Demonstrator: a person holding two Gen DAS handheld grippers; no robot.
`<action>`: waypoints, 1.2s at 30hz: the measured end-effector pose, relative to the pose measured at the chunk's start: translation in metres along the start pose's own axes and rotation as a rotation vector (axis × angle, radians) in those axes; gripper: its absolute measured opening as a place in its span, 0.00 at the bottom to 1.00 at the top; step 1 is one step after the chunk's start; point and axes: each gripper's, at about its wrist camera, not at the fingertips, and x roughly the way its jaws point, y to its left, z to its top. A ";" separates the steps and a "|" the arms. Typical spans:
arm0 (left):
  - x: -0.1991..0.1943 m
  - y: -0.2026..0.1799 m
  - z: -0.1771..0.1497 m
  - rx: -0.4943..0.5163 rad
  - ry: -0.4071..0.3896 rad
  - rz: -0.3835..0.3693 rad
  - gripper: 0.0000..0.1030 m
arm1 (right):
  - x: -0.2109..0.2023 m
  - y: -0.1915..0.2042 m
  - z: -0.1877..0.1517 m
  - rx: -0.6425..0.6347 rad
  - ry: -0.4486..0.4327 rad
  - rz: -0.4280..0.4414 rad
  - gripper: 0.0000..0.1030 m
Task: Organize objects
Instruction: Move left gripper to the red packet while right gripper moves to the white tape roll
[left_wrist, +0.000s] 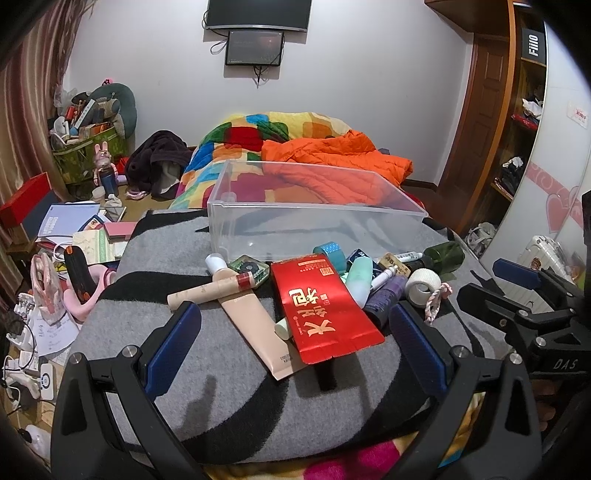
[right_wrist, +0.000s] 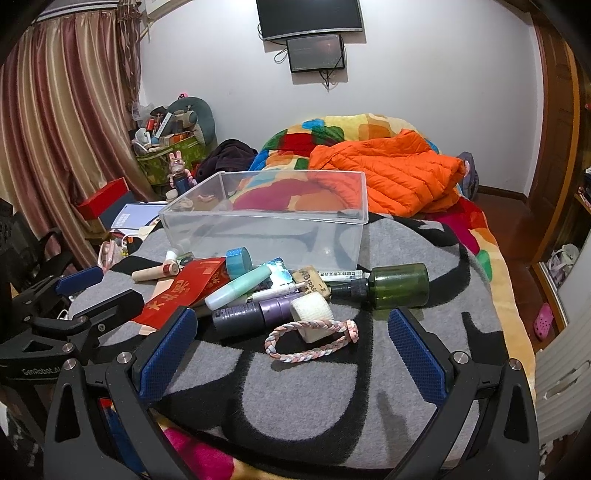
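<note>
A clear plastic bin (left_wrist: 314, 225) (right_wrist: 266, 236) stands empty on a grey and black blanket (left_wrist: 229, 406) (right_wrist: 314, 398). In front of it lies a pile: a red packet (left_wrist: 321, 306) (right_wrist: 177, 295), a beige tube (left_wrist: 251, 321), a mint bottle (left_wrist: 360, 277) (right_wrist: 240, 286), a purple bottle (right_wrist: 251, 314), a white tape roll (left_wrist: 424, 286) (right_wrist: 312, 315), a green bottle (right_wrist: 399, 286), a braided bracelet (right_wrist: 310, 338). My left gripper (left_wrist: 295, 339) is open, its fingers either side of the packet and tube. My right gripper (right_wrist: 291, 347) is open around the bracelet and tape roll.
The bed behind holds a colourful quilt (left_wrist: 243, 140) and an orange jacket (right_wrist: 399, 173). Clutter, papers and a red box (left_wrist: 26, 206) cover the floor at left. A wardrobe (left_wrist: 517, 129) stands at right. Screens (right_wrist: 310, 29) hang on the far wall.
</note>
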 end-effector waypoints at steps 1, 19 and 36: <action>0.001 0.000 0.000 -0.001 0.003 -0.002 1.00 | 0.001 0.000 -0.001 0.000 0.003 0.003 1.00; 0.016 0.020 -0.024 -0.038 0.056 0.023 0.95 | 0.021 -0.010 -0.020 -0.016 0.097 0.040 0.89; 0.056 0.011 0.038 0.005 0.141 -0.079 0.81 | 0.042 -0.027 0.015 -0.019 0.087 0.062 0.67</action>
